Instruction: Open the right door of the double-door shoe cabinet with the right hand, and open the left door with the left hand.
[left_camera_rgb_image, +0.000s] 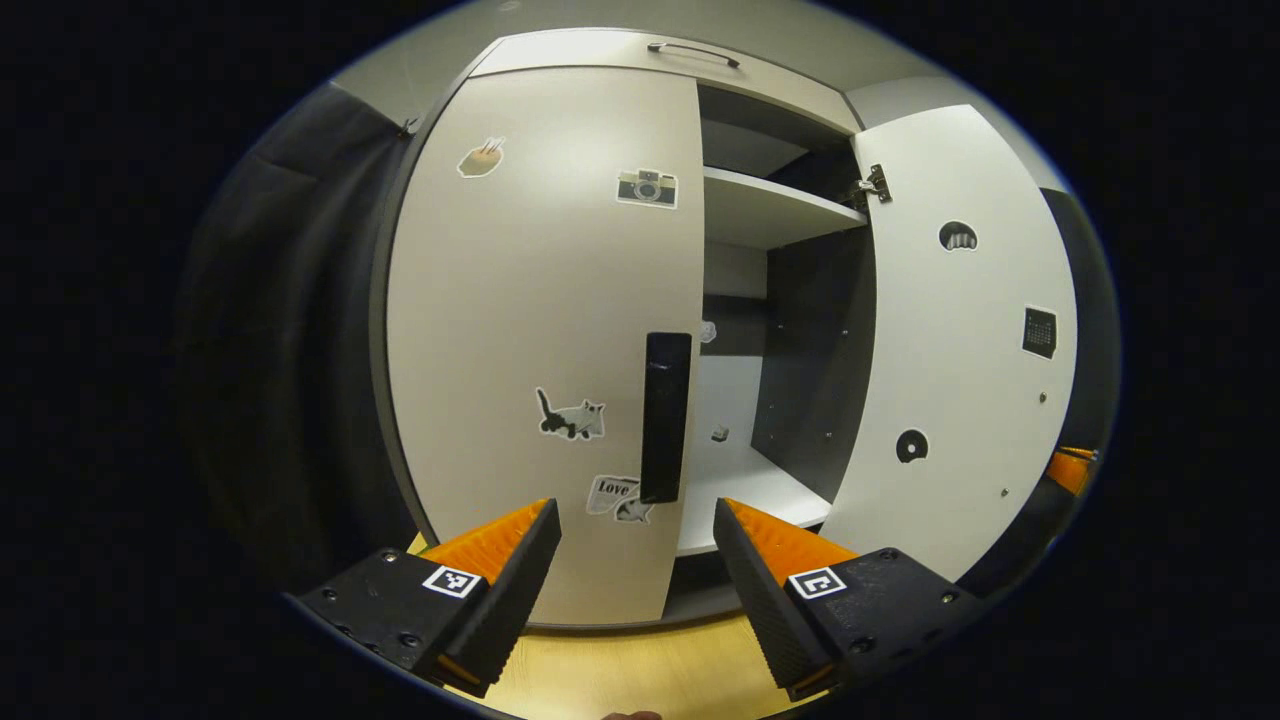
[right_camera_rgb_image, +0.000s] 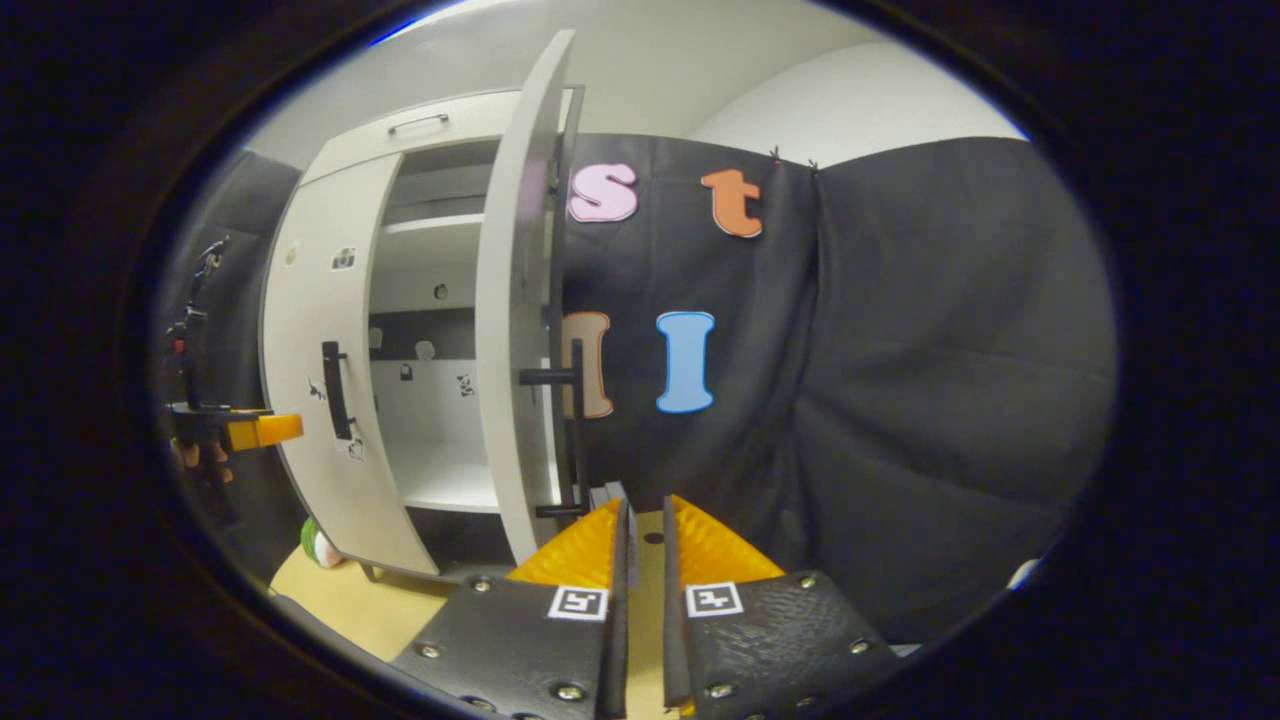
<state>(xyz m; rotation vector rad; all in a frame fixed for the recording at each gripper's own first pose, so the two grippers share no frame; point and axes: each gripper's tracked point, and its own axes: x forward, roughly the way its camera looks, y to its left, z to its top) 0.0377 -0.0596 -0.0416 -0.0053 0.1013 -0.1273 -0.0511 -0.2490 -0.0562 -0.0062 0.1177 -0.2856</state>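
Right door (left_camera_rgb_image: 950, 330) stands open, left door (left_camera_rgb_image: 540, 340) closed; left hand-held gripper (left_camera_rgb_image: 637, 520) spread apart, right hand-held gripper (right_camera_rgb_image: 645, 520) nearly together, empty.

Sticker text: "Love", on a speech-bubble sticker (left_camera_rgb_image: 612, 492) low on the left door (left_camera_rgb_image: 520, 330), just left of the black handle's (left_camera_rgb_image: 665, 417) lower end.
Other stickers on both doors: pictures only, no words legible.
Gripper finger tags: square black-and-white code markers (left_camera_rgb_image: 451, 581), no readable characters.
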